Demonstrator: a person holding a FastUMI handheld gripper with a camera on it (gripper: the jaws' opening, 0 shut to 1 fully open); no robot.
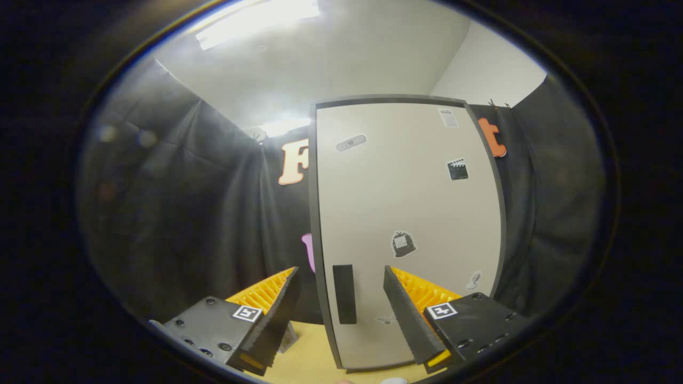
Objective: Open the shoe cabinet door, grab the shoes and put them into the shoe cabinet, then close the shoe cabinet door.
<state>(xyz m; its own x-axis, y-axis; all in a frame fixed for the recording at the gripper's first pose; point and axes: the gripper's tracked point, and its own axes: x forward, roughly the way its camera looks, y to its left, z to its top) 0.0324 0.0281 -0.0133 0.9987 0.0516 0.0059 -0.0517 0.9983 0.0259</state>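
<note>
- Cloth wall (pixel 176 213): dark, creased, hangs behind and to both sides of everything ahead of the gripper; pale ceiling above it with a bright strip light (pixel 256 18).
- Cabinet (pixel 405 213): tall, upright, straight ahead of the gripper and just beyond the fingertips. Dark frame around a pale door (pixel 395 192). Door sits flush in the frame, i.e. closed.
- Floor (pixel 309 352): tan, visible below and between the fingers, running up to the cabinet's base.
- Gripper (pixel 341 282): fingers spread wide, nothing between them that they touch. Left fingertip lies off the cabinet's left edge, over the cloth wall; right fingertip lies in front of the lower door. Each finger body carries a small square marker.
- Handle (pixel 344 294): dark, vertical, oblong, low on the door near its left edge. It lies in the gap between the fingers, closer to the left one. Cannot tell whether it is recessed or raised. Neither finger touches it.
- Stickers (pixel 404 244): several small ones scattered over the door, one just above the right fingertip, others higher up towards the top edge; details too small to make out.
- Small pale object (pixel 394 381): at the near edge of the floor, below the right finger; too cropped to identify.
</note>
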